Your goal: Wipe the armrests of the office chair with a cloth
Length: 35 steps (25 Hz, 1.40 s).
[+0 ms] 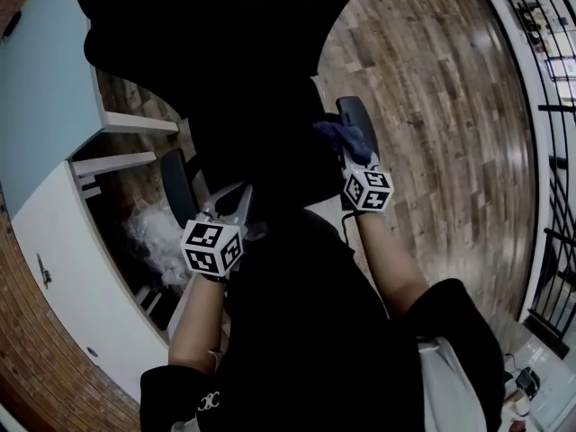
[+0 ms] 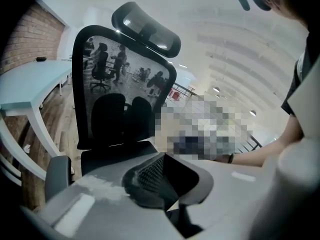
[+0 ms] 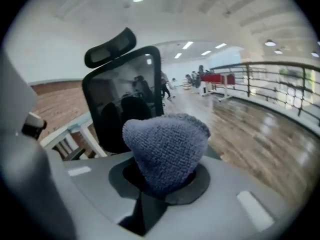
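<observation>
The right gripper clamps a bunched blue-grey knitted cloth above, perhaps touching, the dark padded armrest of the black mesh-backed office chair; the left gripper, jaws closed on nothing, leaves the chair unsteadied, so wiping pressure may swivel it away.

The left arm and right arm reach forward, forearms bare. The left gripper has its jaws together on nothing. The right gripper, farther out, pinches a cloth.
</observation>
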### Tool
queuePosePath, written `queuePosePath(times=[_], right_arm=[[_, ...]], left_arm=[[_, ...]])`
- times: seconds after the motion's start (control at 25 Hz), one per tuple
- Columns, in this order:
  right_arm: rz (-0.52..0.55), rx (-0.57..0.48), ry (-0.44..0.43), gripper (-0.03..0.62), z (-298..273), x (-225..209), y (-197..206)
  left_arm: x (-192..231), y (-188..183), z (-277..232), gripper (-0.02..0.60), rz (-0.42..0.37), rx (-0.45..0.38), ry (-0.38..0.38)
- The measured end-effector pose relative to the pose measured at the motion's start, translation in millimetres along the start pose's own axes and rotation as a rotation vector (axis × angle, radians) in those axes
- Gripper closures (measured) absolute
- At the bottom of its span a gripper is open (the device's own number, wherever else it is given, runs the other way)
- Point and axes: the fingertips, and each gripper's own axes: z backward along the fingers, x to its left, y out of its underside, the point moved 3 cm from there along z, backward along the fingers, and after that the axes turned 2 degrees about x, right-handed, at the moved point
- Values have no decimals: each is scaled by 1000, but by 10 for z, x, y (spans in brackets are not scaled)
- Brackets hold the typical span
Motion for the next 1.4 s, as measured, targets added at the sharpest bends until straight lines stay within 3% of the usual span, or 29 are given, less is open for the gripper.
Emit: queuePosePath(times=[0.08,0.16,0.32,0.52,0.8,1.0,1.16,1.32,1.4], right_arm=[[143,1,-61,523,175,83,-152],[221,-10,-121,523,352,176,-269],[228,-24,-201,523,814,256,-263],[265,0,-249,523,1425,327,38],[409,-10,-224,523,2091,36,163],[417,-45,-208,523,2400,-238,0],[531,-14,-242,523,2464,-459,-15],[646,40,-295,522,2318,-810,-11],[656,66,-327,522,2207,-1076,-20]], left_arm=[[2,5,63,574,5,-34,-22],[-7,18,142,575,7,-73,-51],[-231,203,368,575,11,-126,-94],[-656,586,686,575,15,-168,-120],[-1180,998,801,577,12,-173,-94],[-1467,933,694,577,-12,-174,-64],[-1701,808,481,575,-40,-170,-35],[-1918,598,78,575,-163,-175,-72],[-2061,493,-143,575,-171,-195,-85]])
